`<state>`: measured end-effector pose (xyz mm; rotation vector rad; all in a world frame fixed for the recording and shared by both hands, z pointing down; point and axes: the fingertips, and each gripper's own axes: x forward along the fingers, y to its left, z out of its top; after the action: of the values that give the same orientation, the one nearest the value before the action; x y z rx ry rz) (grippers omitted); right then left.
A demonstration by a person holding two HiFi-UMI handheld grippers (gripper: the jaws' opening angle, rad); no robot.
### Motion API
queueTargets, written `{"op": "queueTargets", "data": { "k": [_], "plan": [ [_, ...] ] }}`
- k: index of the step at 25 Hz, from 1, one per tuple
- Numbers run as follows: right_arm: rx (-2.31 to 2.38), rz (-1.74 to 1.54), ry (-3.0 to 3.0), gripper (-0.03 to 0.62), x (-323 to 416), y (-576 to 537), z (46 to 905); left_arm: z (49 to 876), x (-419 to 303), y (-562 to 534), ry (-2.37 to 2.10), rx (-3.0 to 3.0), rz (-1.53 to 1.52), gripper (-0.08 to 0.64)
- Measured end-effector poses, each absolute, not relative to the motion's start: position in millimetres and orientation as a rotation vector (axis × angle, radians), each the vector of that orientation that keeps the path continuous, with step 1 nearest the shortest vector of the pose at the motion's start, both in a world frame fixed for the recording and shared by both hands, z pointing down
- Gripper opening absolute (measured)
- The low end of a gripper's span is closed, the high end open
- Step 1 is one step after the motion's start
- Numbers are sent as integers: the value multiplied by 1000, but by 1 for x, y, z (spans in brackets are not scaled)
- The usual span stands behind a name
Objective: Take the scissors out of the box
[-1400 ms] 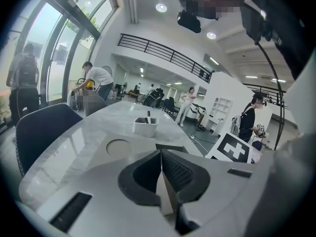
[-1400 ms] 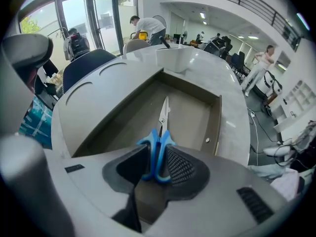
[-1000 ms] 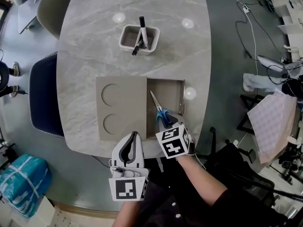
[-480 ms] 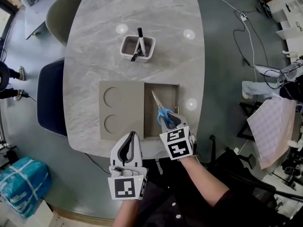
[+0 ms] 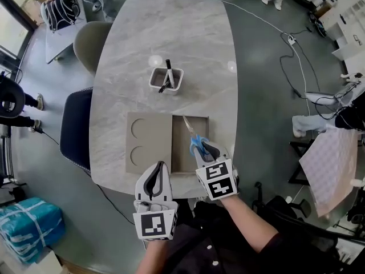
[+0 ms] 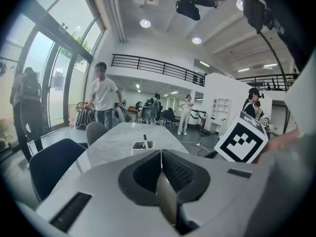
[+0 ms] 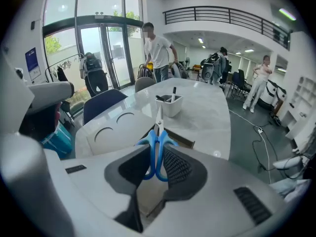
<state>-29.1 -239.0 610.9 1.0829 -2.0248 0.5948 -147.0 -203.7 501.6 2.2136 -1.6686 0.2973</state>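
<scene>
The scissors (image 5: 193, 135), blue-handled with silver blades, hang over the open right half of the flat cardboard box (image 5: 207, 131). My right gripper (image 5: 206, 150) is shut on their handles. In the right gripper view the blue loops (image 7: 157, 154) sit pinched between the ribbed pads and the blades point away toward the table. The box lid (image 5: 149, 142), with two round cut-outs, covers the left half. My left gripper (image 5: 159, 166) hovers at the table's near edge below the lid, jaws shut together with nothing between them (image 6: 160, 153).
A white tray with black markers (image 5: 166, 79) stands past the box mid-table. A dark blue chair (image 5: 76, 131) and a grey chair (image 5: 91, 41) stand at the table's left. People stand beyond the far end. A cable (image 5: 296, 50) runs over the floor at right.
Both grippers have risen. The right one has lifted the scissors up from the box's floor, still gripping the handles. The table looks smaller and farther below.
</scene>
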Motion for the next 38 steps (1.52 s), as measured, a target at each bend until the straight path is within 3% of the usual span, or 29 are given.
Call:
{"op": "queueTargets", "data": {
  "k": [29,38],
  "plan": [
    [1466,94,-2612,80,9,-266,341,330,-124,-223,-1918,2433,84,17],
    [1576,-69,-2745,80,20,-247,306,312,-129,-216,-1992,2442,33,17]
  ]
}}
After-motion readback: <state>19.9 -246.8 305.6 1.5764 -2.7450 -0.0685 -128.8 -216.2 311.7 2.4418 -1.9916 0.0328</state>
